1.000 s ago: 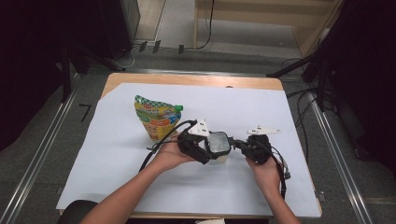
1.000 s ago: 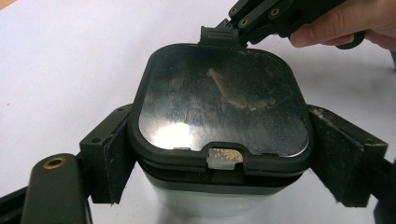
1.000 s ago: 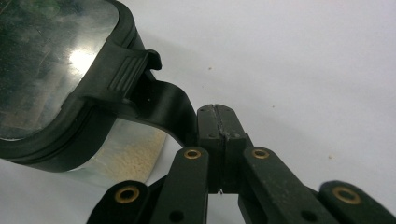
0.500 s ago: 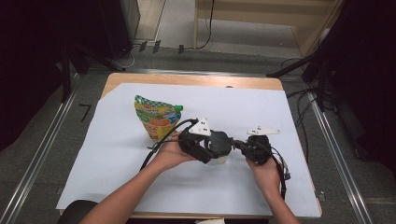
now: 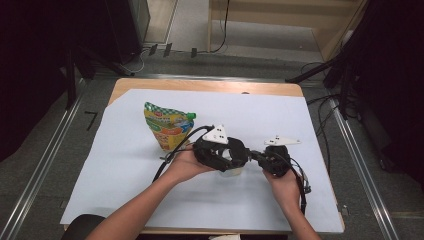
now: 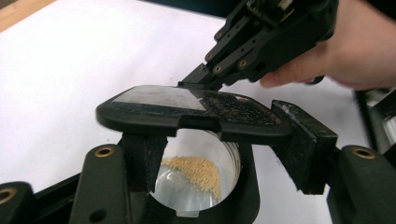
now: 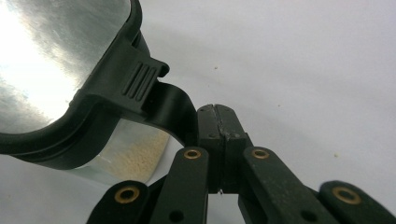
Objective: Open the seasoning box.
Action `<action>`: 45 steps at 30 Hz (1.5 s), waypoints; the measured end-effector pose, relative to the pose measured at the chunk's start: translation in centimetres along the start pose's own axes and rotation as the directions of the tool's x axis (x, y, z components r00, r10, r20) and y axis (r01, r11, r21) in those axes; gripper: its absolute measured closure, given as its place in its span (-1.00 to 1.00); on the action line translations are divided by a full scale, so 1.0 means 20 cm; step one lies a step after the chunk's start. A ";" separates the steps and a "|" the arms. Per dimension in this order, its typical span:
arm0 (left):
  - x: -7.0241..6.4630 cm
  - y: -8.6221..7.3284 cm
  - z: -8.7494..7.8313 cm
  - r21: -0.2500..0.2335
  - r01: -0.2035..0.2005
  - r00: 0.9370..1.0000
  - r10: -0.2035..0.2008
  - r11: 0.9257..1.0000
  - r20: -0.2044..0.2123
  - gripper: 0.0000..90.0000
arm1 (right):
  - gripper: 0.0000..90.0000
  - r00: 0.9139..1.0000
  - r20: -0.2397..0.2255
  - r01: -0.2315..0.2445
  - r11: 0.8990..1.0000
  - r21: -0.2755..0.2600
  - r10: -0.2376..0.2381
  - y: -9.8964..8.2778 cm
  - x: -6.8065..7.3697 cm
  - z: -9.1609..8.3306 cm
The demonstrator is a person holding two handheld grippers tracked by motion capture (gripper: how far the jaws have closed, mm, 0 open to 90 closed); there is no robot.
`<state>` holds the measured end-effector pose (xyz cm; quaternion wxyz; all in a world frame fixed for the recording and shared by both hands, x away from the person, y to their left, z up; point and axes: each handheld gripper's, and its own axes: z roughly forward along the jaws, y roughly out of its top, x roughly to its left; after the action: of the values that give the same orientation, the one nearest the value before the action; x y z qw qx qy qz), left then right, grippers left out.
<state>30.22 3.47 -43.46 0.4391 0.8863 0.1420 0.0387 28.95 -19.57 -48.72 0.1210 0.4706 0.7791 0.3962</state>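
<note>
Sitting upright mid-table, jar of grains between left gripper jaws, hinged lid tilted on top; just been closing, yet apart, 9 o'clock pad at the glass, 3 o'clock pad short of it. Reaching in from 3 o'clock in the high view, right gripper, pressed together at the lid strap; pinching it or not, cannot tell. Lying nearer the right hand, lid edge
</note>
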 end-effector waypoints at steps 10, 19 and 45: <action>0.01 0.05 -0.01 0.012 0.059 0.994 -0.060 0.998 0.096 0.31 | 1.00 1.000 -0.005 -0.006 1.000 0.001 0.006 -0.01 0.00 -0.01; 0.04 0.13 0.01 0.025 0.070 0.982 -0.074 0.997 0.174 0.63 | 1.00 1.000 -0.011 -0.002 1.000 -0.002 0.002 -0.01 0.00 -0.01; 0.07 0.19 0.07 0.068 0.077 0.967 -0.092 0.995 0.237 0.69 | 1.00 1.000 -0.018 -0.015 0.999 -0.031 0.015 -0.02 0.01 -0.07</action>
<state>32.74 0.53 -41.37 0.4281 0.8901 0.1267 -0.0915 27.89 -20.22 -48.07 0.1183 0.4709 0.7703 0.4134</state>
